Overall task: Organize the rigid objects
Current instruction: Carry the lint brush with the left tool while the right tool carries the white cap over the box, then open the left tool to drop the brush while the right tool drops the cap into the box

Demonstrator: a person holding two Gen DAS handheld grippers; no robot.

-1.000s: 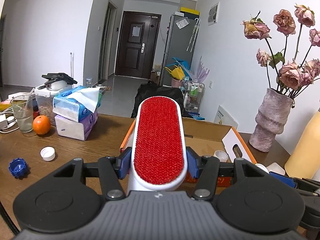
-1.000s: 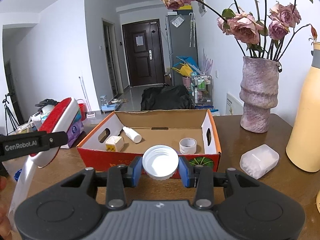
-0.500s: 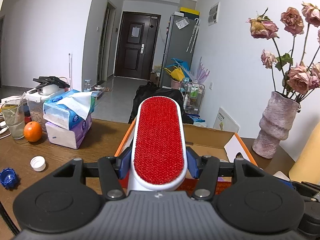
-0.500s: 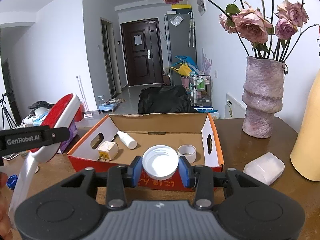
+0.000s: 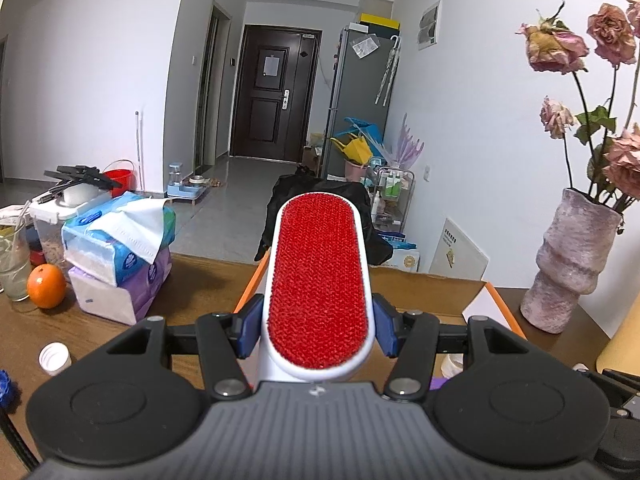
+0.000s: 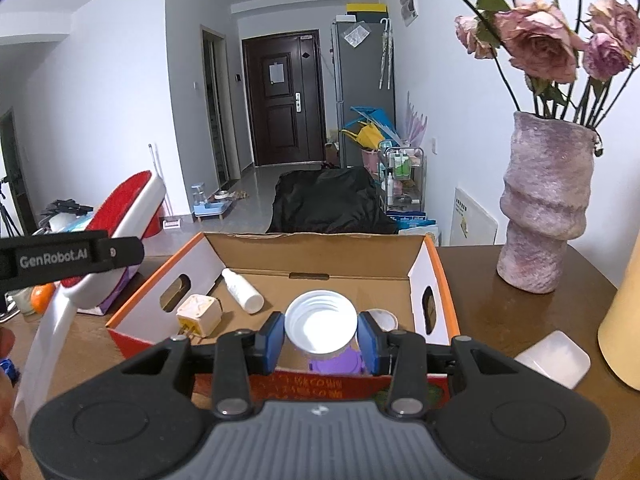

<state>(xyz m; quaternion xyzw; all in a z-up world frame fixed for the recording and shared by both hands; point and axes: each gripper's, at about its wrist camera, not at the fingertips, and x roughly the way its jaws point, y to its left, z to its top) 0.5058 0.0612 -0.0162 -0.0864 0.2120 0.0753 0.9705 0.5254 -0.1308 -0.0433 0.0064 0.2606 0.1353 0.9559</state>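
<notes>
The lint brush (image 5: 320, 276), light and stiff, sits clamped by its white sides in the left tool (image 5: 318, 334) over the box's (image 6: 434, 276) left edge, while the right tool (image 6: 320, 342) pinches a slippery white cap (image 6: 320, 326) above its near wall.

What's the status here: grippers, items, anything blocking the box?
Left gripper shut on lint brush. Right gripper shut on white cap, over cardboard box. Box open, partly filled; nothing blocking.
</notes>
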